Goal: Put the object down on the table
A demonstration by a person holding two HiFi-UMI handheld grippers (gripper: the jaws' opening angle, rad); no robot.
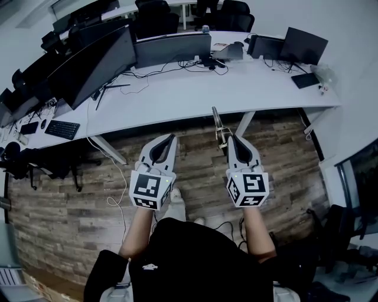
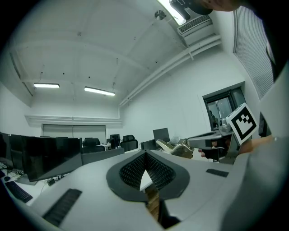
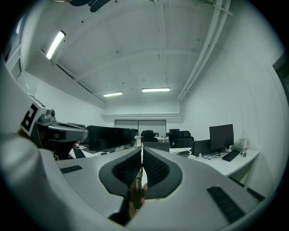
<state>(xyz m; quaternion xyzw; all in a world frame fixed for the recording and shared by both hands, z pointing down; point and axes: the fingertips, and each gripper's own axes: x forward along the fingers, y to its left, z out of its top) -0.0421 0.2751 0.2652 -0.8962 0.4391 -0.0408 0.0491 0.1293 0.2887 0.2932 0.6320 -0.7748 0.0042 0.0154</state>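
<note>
A thin brass-coloured metal tool (image 1: pixel 219 125) sticks up out of my right gripper (image 1: pixel 231 139), which is shut on it. In the right gripper view the tool (image 3: pixel 136 187) shows edge-on between the closed pads. My left gripper (image 1: pixel 172 137) is shut with nothing in it; its jaws (image 2: pixel 145 158) meet at the tip. Both grippers hang side by side over the wooden floor, just short of the white table (image 1: pixel 195 94). The left gripper view shows the right gripper (image 2: pixel 216 140) with the tool (image 2: pixel 175 148) poking out.
On the table stand a large dark monitor (image 1: pixel 94 65), a second monitor (image 1: pixel 172 48) and a third (image 1: pixel 303 44), with cables (image 1: pixel 147 74) and a keyboard (image 1: pixel 62 128). Table legs (image 1: pixel 108 150) stand near the floor edge. Office chairs (image 1: pixel 156 15) sit behind.
</note>
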